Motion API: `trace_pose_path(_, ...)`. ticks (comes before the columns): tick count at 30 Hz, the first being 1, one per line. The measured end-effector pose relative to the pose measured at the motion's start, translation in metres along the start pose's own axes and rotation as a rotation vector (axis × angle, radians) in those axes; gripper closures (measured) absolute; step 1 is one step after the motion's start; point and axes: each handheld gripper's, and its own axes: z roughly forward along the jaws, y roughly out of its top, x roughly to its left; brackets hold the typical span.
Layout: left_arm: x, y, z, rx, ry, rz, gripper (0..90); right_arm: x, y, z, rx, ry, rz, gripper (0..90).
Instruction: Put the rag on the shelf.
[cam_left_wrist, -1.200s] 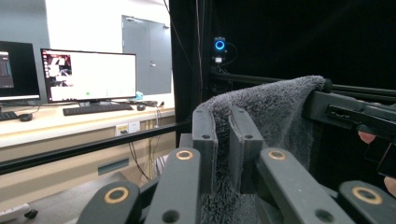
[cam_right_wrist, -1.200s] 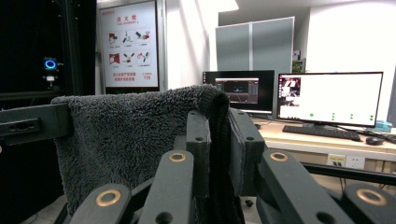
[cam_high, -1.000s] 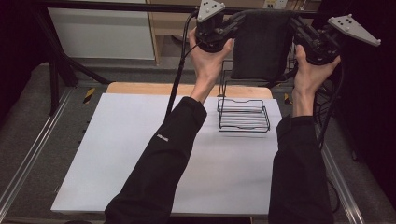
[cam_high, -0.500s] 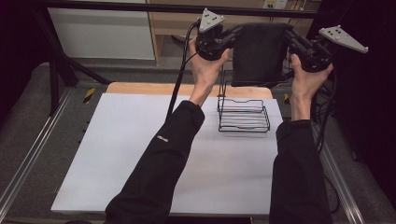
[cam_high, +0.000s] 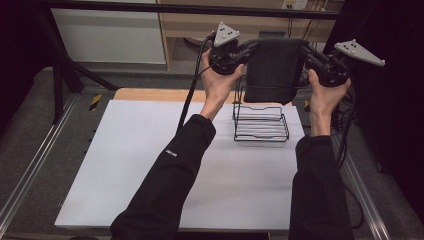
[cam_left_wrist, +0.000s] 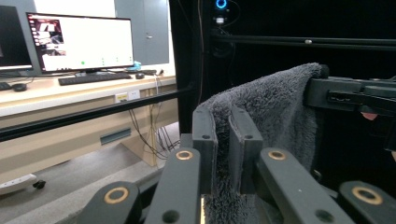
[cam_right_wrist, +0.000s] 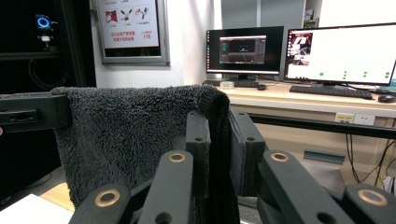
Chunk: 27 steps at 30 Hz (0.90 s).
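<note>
Both grippers are raised above the far edge of the table (cam_high: 150, 200), holding a dark grey towel (cam_high: 272, 70) stretched between them. The left gripper (cam_high: 246, 50) grips the towel's upper left corner; in the left gripper view its jaws are closed on a fold of the towel (cam_left_wrist: 275, 112), the pile bulging between them. The right gripper (cam_high: 306, 50) grips the upper right corner; in the right gripper view its jaws are likewise clamped on the towel (cam_right_wrist: 130, 135) edge. The towel hangs flat and roughly upright, its lower edge just above the back rail of a black wire rack (cam_high: 261, 127); whether it touches the rail cannot be determined. The rack stands on the white table surface, at the far right, between the person's forearms. A monitor (cam_left_wrist: 79, 42) and keyboard (cam_left_wrist: 93, 78) sit on a desk beyond the table.
</note>
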Motion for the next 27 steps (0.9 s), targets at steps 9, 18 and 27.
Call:
trace_pose_path(9,-0.009,-0.008,-0.007,0.016,-0.033,0.019,82.0,-0.001,-0.012,-0.013,-0.008,0.008,0.011,80.0)
trace_pose_path(18,-0.01,-0.019,-0.01,0.032,-0.043,0.017,82.0,0.001,-0.022,-0.018,0.009,0.012,0.003,79.9)
trace_pose_path(27,-0.01,-0.027,-0.012,0.048,-0.051,0.019,82.0,0.001,-0.032,-0.022,0.024,0.022,-0.01,79.8)
